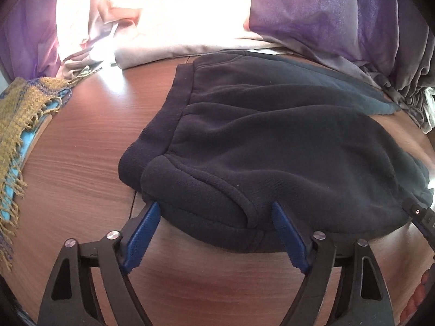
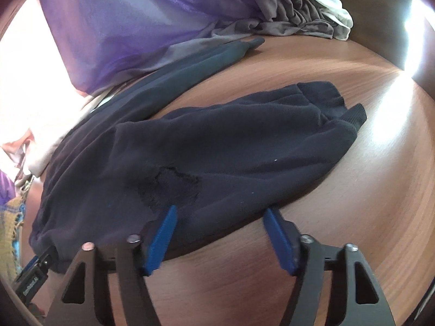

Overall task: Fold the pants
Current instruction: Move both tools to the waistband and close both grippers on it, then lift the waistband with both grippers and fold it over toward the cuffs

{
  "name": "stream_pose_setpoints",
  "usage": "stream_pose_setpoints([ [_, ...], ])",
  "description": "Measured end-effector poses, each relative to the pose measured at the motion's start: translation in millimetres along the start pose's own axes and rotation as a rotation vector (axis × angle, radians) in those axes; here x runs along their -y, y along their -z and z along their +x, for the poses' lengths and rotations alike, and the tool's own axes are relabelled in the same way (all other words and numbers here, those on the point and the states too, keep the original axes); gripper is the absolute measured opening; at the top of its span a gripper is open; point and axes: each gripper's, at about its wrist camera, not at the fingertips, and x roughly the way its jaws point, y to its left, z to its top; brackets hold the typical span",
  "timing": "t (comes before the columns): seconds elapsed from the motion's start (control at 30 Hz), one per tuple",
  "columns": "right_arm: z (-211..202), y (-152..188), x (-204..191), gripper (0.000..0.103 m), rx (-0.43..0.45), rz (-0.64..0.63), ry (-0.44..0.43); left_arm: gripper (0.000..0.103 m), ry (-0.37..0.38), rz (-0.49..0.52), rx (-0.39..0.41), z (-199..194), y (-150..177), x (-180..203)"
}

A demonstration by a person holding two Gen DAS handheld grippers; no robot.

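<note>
Those dark fleece pants (image 1: 272, 141) look soft, thick and floppy on the counter (image 1: 81, 141); both claws, left (image 1: 214, 212) and right (image 2: 220, 214), gape half-open astride the near folded edge, gripping nothing yet, the best hold.

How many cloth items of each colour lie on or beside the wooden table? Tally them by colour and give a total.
Dark navy: 1, the pants
Purple: 1, the curtain
Grey: 1, the bunched cloth
Mustard with blue: 1, the fringed scarf
Pale pink-beige: 1, the fabric
White: 1, the cloth
Total: 6
</note>
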Motion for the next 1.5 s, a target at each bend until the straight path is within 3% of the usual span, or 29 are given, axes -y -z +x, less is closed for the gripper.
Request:
stream_pose_setpoints([
  [0.17, 0, -6, 3, 0.037, -0.003, 0.007, -0.011, 0.041, 0.047, -0.010, 0.012, -3, 1, 6],
  [0.23, -1, -8, 4, 0.022, 0.006, -0.004, -0.014, 0.031, 0.044, -0.007, 0.024, -5, 2, 9],
  [0.33, -3, -13, 7, 0.014, 0.018, -0.015, -0.023, 0.024, 0.047, 0.006, 0.039, -10, 1, 11],
  [0.7, -50, -26, -2, 0.010, 0.128, -0.112, -0.065, 0.019, 0.060, -0.001, 0.094, -46, 1, 9],
  [1.0, -86, -28, 3, 0.009, 0.166, -0.129, -0.100, 0.019, 0.083, -0.027, 0.112, -87, 6, 7],
  [1.5, -99, -88, -18, 0.009, 0.262, -0.171, -0.150, 0.019, 0.091, -0.041, 0.205, -99, -55, 18],
])
